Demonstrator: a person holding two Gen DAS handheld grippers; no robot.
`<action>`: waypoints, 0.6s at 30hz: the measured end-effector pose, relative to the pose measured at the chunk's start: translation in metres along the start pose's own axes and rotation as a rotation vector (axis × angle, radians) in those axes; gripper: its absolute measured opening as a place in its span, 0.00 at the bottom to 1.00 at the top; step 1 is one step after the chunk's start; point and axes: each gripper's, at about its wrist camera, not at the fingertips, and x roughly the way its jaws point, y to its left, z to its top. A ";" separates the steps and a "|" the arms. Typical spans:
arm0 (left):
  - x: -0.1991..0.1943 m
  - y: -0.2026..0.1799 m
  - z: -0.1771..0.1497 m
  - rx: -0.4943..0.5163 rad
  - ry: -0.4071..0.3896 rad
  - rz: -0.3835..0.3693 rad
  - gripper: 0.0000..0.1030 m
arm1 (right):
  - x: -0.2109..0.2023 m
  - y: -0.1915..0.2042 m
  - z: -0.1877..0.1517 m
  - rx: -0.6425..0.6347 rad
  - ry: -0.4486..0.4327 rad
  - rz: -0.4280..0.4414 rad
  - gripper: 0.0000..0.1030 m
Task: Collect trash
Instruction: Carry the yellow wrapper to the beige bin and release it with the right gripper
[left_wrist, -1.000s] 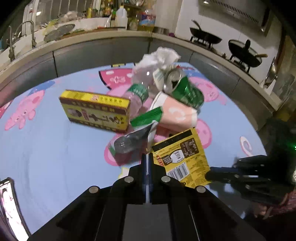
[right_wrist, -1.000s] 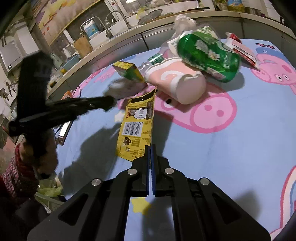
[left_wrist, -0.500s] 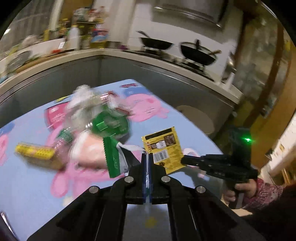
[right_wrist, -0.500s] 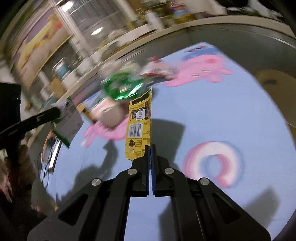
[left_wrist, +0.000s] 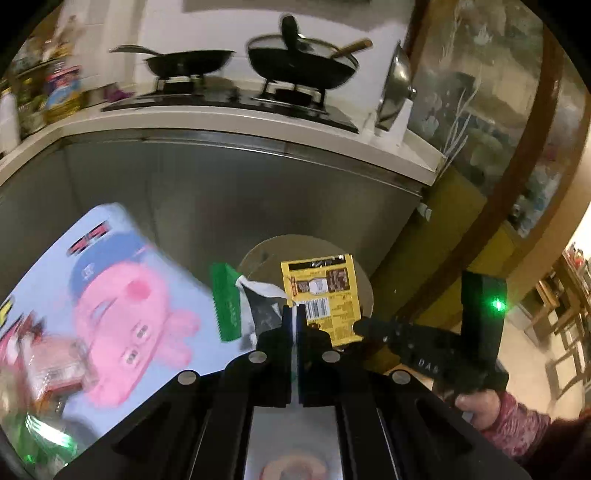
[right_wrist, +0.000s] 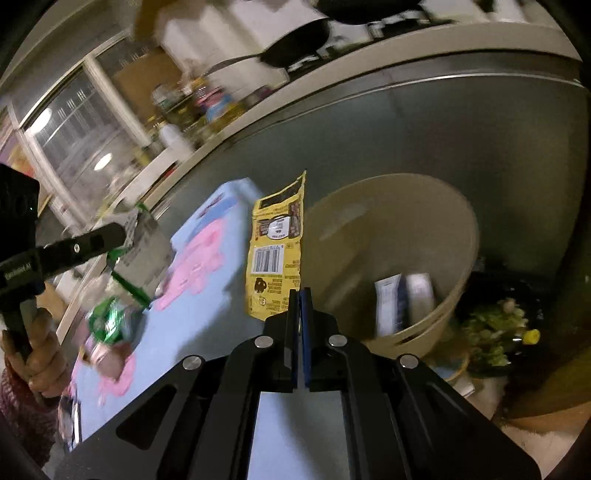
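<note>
Left gripper (left_wrist: 295, 314): jaws clamped shut on a green and silver wrapper (left_wrist: 240, 306), which is held up in the air.
Right gripper (right_wrist: 300, 295): jaws clamped shut on the bottom edge of a yellow packet (right_wrist: 275, 251).
Yellow packet: held upright, beside the rim of a beige bin (right_wrist: 458, 295).
Beige bin: two white items are seen inside.
Worktop (right_wrist: 221, 291): covered by a blue cloth with pink pigs; a green can (right_wrist: 110, 321) is left lying there.

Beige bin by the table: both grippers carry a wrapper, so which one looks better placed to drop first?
Probably right. The right gripper, shut on the yellow packet, has the beige bin open just beyond it. The left gripper, shut on the green-and-silver wrapper, hangs nearer the table edge.
</note>
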 end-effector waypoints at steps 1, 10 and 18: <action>0.012 -0.003 0.007 0.003 0.009 -0.009 0.02 | 0.002 -0.008 0.002 0.009 -0.002 -0.011 0.01; 0.098 -0.020 0.032 0.011 0.113 0.006 0.26 | 0.026 -0.038 0.011 0.005 0.021 -0.073 0.22; 0.084 -0.009 0.019 -0.041 0.089 0.088 0.34 | 0.003 -0.028 0.008 0.022 -0.068 -0.075 0.41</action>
